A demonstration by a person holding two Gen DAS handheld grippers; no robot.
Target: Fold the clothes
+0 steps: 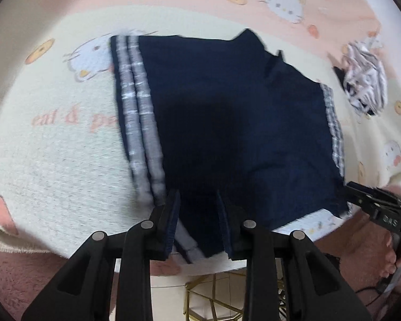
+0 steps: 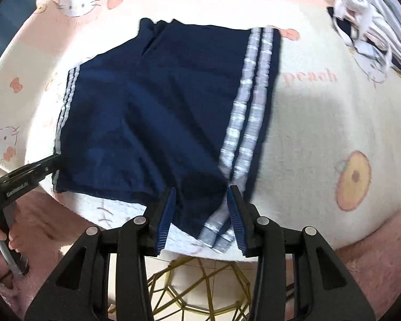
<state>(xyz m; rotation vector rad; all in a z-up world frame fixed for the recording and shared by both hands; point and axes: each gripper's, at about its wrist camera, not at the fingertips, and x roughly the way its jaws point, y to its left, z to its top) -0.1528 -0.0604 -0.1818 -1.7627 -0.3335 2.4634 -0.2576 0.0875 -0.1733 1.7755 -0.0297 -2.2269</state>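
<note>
Navy shorts with two grey side stripes lie flat on a cream and pink cartoon blanket; they also show in the right wrist view. My left gripper is open, its jaws standing either side of the shorts' near left corner beside the stripes. My right gripper is open, its jaws standing either side of the near right corner at the striped edge. Each gripper shows in the other's view, the right and the left, at the shorts' near corners.
A crumpled pile of striped white and dark clothes lies at the far right of the blanket, also in the right wrist view. A gold wire frame stands on the floor below the blanket's near edge.
</note>
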